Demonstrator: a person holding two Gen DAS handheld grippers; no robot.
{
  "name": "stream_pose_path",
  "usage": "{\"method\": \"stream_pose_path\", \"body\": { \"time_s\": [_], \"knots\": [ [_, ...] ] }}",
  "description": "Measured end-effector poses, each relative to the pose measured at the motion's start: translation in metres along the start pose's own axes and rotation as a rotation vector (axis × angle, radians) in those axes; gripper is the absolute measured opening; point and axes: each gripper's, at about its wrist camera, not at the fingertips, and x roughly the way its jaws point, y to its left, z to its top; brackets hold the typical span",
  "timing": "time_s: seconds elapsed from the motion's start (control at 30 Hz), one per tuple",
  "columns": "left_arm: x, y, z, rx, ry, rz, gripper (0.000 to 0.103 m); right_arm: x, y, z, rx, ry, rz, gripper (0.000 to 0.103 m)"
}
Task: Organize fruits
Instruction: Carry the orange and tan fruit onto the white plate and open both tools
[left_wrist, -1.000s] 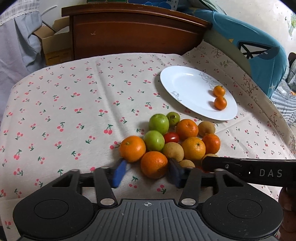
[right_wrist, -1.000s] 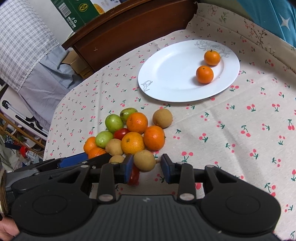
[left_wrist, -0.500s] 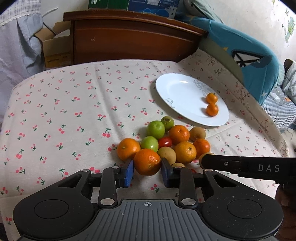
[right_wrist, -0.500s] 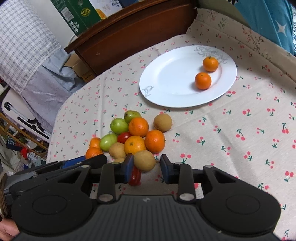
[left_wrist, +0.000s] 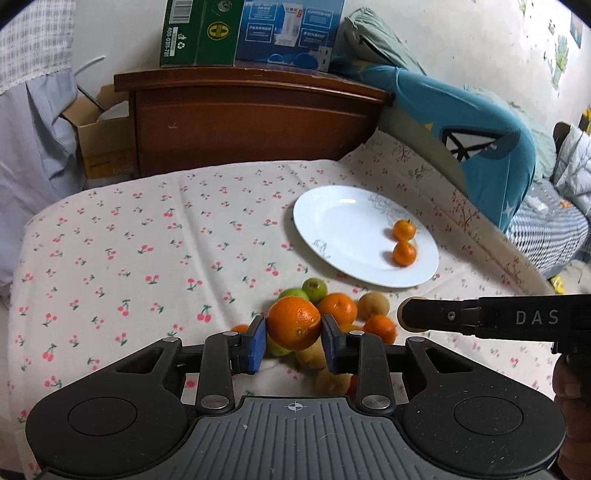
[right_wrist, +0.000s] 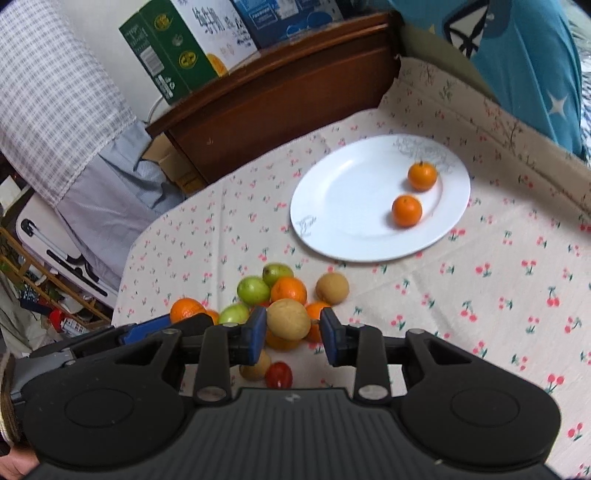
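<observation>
My left gripper is shut on a large orange, held above the fruit pile on the cherry-print cloth. My right gripper is shut on a round tan fruit, also lifted over the pile of oranges, green fruits, tan fruits and a red tomato. A white plate lies further back to the right with two small oranges on it; the left wrist view shows the same plate. The right gripper's side crosses the left wrist view.
A dark wooden cabinet with cartons on top stands behind the table. A blue cushion leans at the right edge. An open cardboard box and hanging cloth are at the left.
The left jaws closed on the large orange, which lay in the pile a second ago. Both grippers have risen, lifting the orange and the tan fruit clear of the pile.
</observation>
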Motion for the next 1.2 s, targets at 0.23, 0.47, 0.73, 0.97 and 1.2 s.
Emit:
{"method": "stream_pose_path", "body": {
  "time_s": [0.23,0.47,0.73,0.97,1.2],
  "knots": [
    [0.01,-0.005,0.019,0.012,-0.001,-0.02,0.029,-0.007,-0.003,0.024,-0.007,-0.032,0.01,0.031],
    [0.034,-0.014,0.036,0.059,0.033,-0.02,0.029,0.007,-0.018,0.043,0.012,-0.014,-0.046,0.031],
    [0.069,-0.025,0.056,0.118,0.062,0.023,0.029,0.032,-0.04,0.058,0.074,0.021,-0.106,0.031],
    [0.097,-0.027,0.068,0.141,0.098,0.039,0.029,0.052,-0.047,0.062,0.112,0.062,-0.122,0.031],
    [0.12,-0.031,0.076,0.168,0.13,0.051,0.029,0.063,-0.054,0.069,0.144,0.066,-0.133,0.032]
  ]
}}
